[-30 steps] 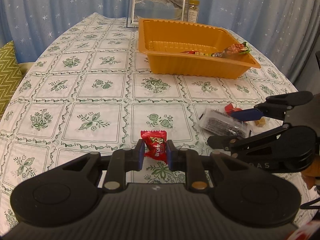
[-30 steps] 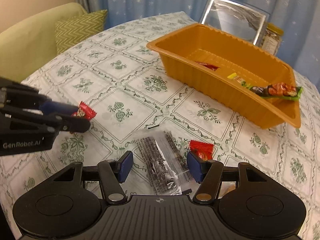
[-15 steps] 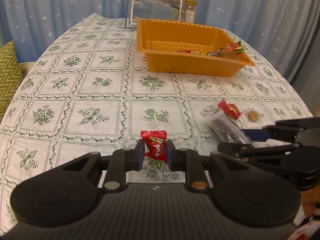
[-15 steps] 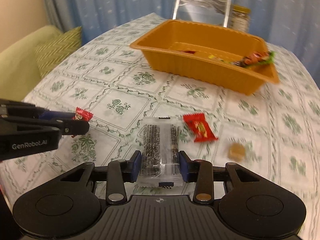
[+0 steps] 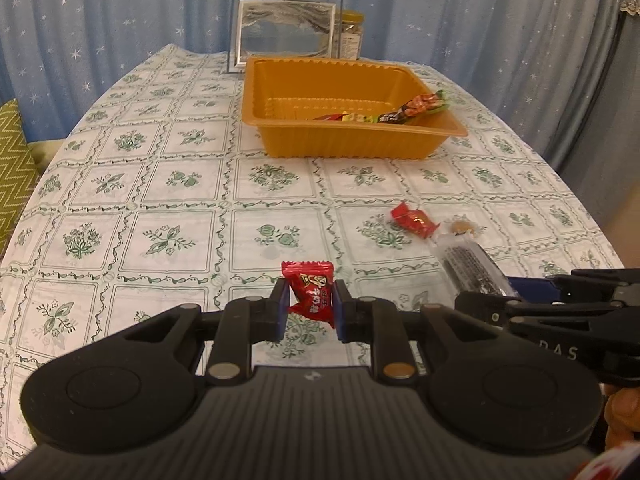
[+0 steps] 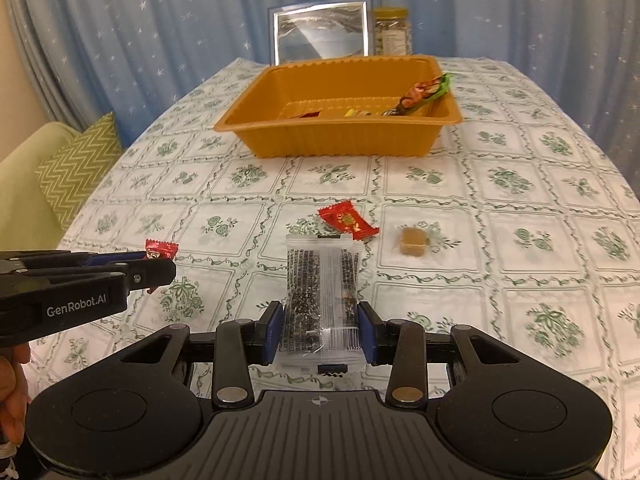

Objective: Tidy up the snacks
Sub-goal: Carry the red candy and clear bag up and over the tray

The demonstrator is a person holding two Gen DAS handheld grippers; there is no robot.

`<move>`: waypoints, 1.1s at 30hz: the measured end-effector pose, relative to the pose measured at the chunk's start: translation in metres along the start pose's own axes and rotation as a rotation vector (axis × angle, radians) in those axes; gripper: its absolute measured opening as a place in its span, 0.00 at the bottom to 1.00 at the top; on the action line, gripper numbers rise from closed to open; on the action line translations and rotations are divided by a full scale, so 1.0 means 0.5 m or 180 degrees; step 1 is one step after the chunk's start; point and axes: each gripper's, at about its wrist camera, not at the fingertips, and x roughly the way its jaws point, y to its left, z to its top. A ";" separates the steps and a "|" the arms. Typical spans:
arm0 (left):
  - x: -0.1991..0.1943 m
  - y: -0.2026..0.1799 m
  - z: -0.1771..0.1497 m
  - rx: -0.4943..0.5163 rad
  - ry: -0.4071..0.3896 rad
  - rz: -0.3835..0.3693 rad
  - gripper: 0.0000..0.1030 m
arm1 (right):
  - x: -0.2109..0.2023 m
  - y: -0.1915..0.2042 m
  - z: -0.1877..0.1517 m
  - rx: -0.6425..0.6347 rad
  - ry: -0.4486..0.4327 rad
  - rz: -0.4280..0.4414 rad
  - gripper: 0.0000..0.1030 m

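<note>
My left gripper (image 5: 310, 311) is shut on a small red candy packet (image 5: 310, 293) and holds it above the tablecloth; the packet also shows in the right wrist view (image 6: 160, 250). My right gripper (image 6: 320, 330) is shut on a clear packet of dark snack (image 6: 322, 292), also seen in the left wrist view (image 5: 474, 268). An orange tray (image 5: 352, 142) stands at the far middle of the table with several wrapped snacks inside, also in the right wrist view (image 6: 340, 142). A red wrapped candy (image 6: 348, 220) and a brown caramel (image 6: 412, 242) lie on the cloth beyond the right gripper.
A framed picture (image 5: 284, 36) and a jar (image 5: 352, 38) stand behind the tray at the table's far edge. A green zigzag cushion (image 6: 76, 172) on a sofa is to the left. Blue starred curtains hang behind.
My right gripper closed on the clear packet and has lifted it off the cloth. Both grippers have pulled back and risen a little. The left gripper still holds the red candy packet.
</note>
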 end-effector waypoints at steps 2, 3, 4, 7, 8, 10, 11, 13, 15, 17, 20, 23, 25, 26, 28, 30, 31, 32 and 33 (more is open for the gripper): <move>-0.008 -0.004 0.003 0.0019 -0.0020 -0.0008 0.20 | -0.010 -0.002 0.000 0.0028 -0.0013 -0.0013 0.39; -0.012 -0.006 0.004 0.0026 -0.0028 -0.0010 0.20 | -0.014 -0.003 0.000 0.0039 -0.0021 -0.0016 0.39; -0.015 -0.007 0.006 0.0030 -0.0035 -0.0014 0.20 | -0.019 -0.004 0.001 0.0046 -0.0027 -0.0024 0.39; -0.024 -0.011 0.010 0.0044 -0.0054 -0.0019 0.19 | -0.028 -0.004 0.005 0.0064 -0.0049 -0.0045 0.39; -0.027 -0.012 0.012 0.0052 -0.0063 -0.0019 0.19 | -0.031 -0.005 0.007 0.0066 -0.0059 -0.0053 0.39; -0.033 -0.014 0.017 0.0064 -0.0082 -0.0026 0.20 | -0.037 -0.005 0.011 0.0065 -0.0082 -0.0067 0.39; -0.036 -0.016 0.019 0.0071 -0.0090 -0.0032 0.20 | -0.040 -0.005 0.014 0.0067 -0.0091 -0.0068 0.39; -0.040 -0.018 0.024 0.0080 -0.0106 -0.0038 0.20 | -0.046 -0.006 0.018 0.0068 -0.0112 -0.0081 0.39; -0.043 -0.021 0.029 0.0085 -0.0121 -0.0049 0.20 | -0.051 -0.006 0.022 0.0067 -0.0120 -0.0097 0.39; -0.045 -0.024 0.035 0.0104 -0.0134 -0.0057 0.20 | -0.052 -0.008 0.028 0.0072 -0.0126 -0.0106 0.39; -0.047 -0.026 0.045 0.0100 -0.0150 -0.0084 0.19 | -0.056 -0.011 0.040 0.0088 -0.0148 -0.0110 0.39; -0.046 -0.027 0.060 0.0092 -0.0171 -0.0112 0.19 | -0.058 -0.016 0.055 0.0076 -0.0176 -0.0122 0.39; -0.043 -0.028 0.074 0.0092 -0.0183 -0.0126 0.19 | -0.058 -0.019 0.068 0.0067 -0.0196 -0.0133 0.39; -0.041 -0.027 0.082 0.0090 -0.0192 -0.0136 0.20 | -0.058 -0.022 0.076 0.0063 -0.0209 -0.0136 0.39; -0.039 -0.027 0.099 0.0093 -0.0216 -0.0148 0.20 | -0.057 -0.026 0.093 0.0051 -0.0234 -0.0146 0.39; -0.036 -0.027 0.118 0.0103 -0.0249 -0.0157 0.20 | -0.055 -0.031 0.113 0.0049 -0.0252 -0.0154 0.39; -0.034 -0.028 0.128 0.0110 -0.0268 -0.0154 0.19 | -0.054 -0.034 0.124 0.0050 -0.0261 -0.0160 0.39; -0.031 -0.027 0.139 0.0119 -0.0288 -0.0149 0.20 | -0.053 -0.037 0.135 0.0051 -0.0276 -0.0164 0.39; -0.029 -0.028 0.148 0.0130 -0.0305 -0.0144 0.20 | -0.052 -0.039 0.146 0.0052 -0.0291 -0.0163 0.39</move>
